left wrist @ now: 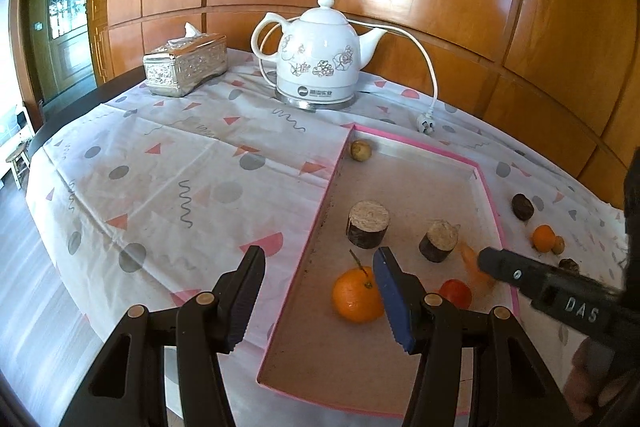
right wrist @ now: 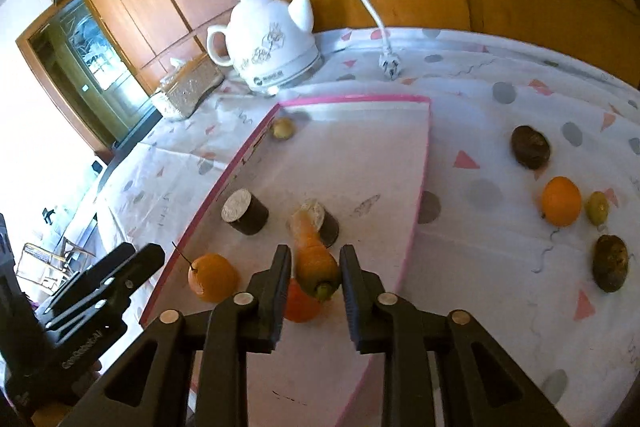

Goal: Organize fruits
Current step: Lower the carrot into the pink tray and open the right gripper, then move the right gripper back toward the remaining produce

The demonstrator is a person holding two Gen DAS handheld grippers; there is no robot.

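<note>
Left gripper (left wrist: pixel 320 297) hovered with jaws wide and empty over the near left rim of the pink-edged tray (left wrist: pixel 496 215). Right gripper (right wrist: pixel 315 281) held a carrot (right wrist: pixel 314 263), jaws narrowed on it, above a red fruit (right wrist: pixel 298 301), possibly a tomato. A stemmed orange (left wrist: pixel 357 294) lay in the tray just left. Farther in stood two dark cut cylinders (left wrist: pixel 367 223), blurred in places. A small yellowish fruit (left wrist: pixel 361 150) sat in the far corner. Right of the tray, on the cloth: another orange (right wrist: pixel 561 201) and dark fruits (right wrist: pixel 530 146). Farthest: white kettle (left wrist: pixel 316 61) and tissue box (left wrist: pixel 186 64).
</note>
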